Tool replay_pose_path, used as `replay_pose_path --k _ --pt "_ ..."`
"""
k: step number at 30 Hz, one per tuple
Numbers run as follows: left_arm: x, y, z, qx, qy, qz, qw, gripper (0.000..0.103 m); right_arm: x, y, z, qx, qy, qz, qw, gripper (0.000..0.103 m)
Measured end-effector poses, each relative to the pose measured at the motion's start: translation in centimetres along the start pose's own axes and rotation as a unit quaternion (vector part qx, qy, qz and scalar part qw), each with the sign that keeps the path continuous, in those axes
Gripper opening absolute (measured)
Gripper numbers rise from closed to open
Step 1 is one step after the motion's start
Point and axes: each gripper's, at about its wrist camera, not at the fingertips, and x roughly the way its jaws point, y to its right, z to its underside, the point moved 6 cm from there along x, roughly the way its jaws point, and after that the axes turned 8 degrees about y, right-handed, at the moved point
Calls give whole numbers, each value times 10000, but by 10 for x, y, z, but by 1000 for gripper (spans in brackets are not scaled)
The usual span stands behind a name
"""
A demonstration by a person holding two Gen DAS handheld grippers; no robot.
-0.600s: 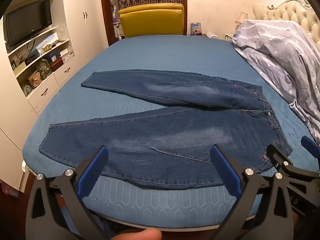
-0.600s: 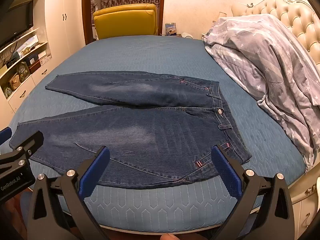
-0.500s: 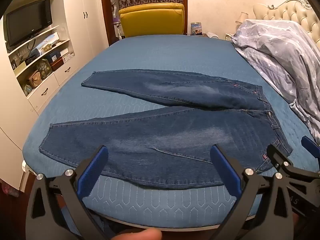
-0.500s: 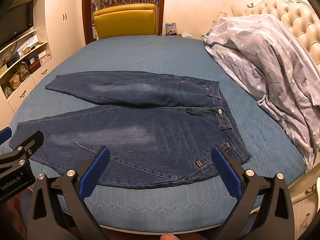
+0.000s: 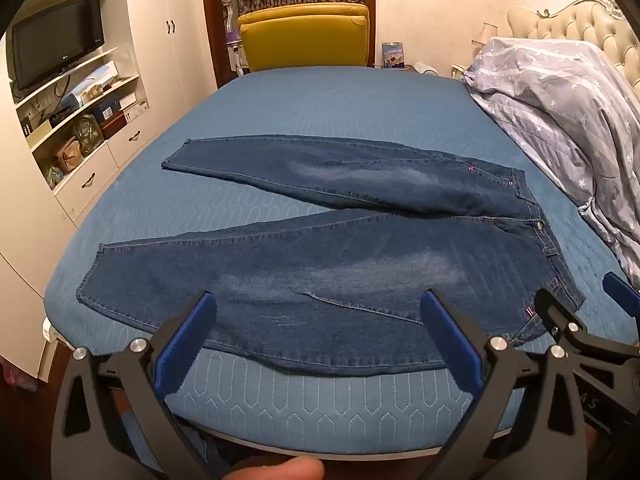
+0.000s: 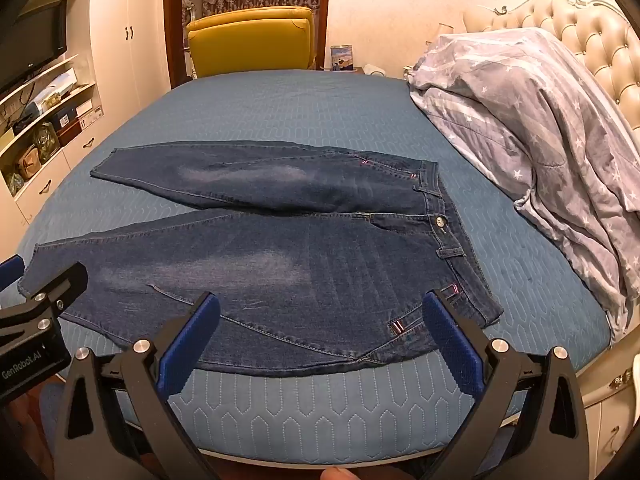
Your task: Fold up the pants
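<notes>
Jeans of dark blue denim (image 5: 332, 264), faded pale along the thighs, lie flat and unfolded on the blue quilted bed cover (image 5: 328, 112) in the left wrist view, filling the middle of the picture. Their waistband points to three o'clock and the two legs fan out toward nine o'clock, the far leg angled to ten o'clock. The left gripper (image 5: 320, 340) hangs at six o'clock above the near edge of the bed, its blue-padded black fingers (image 5: 184, 344) spread wide apart with nothing between them. At four o'clock the tip of the right gripper (image 5: 560, 320) shows near the waistband corner. A grey star-printed duvet (image 5: 560, 112) is heaped at two o'clock, a yellow armchair (image 5: 304, 36) stands at twelve, and a black television (image 5: 56, 52) sits in white shelving at ten.

From the right wrist view, the jeans (image 6: 280, 256) lie the same way, waistband button toward three o'clock, hems toward nine. The right gripper (image 6: 320, 340) hovers at six o'clock over the near hip seam, its fingers (image 6: 452, 340) wide apart and holding nothing. The left gripper's black body (image 6: 40, 320) enters at eight o'clock near the lower hem. The duvet (image 6: 540, 120) rests against a cream tufted headboard (image 6: 592, 28) at two o'clock.
</notes>
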Motion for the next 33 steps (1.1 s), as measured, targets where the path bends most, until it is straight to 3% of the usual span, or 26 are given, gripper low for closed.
replay_pose_path --k 13,20,24,26,33 --pt "6 -6 3 -74 -203 57 9998 102 7 2 6 10 -102 5 9999 98" --pt "23 -12 13 -277 -368 333 9984 102 33 20 12 369 -494 -184 9979 98" --pt "37 -19 20 -394 -284 586 9971 102 81 56 4 540 -903 -339 9939 98" --pt "49 -21 26 -430 -481 827 9945 102 111 80 -7 564 -1046 -302 9925 98" --pt "88 -46 32 -1005 -847 1333 9823 102 269 200 -90 526 -1415 162 9884 98"
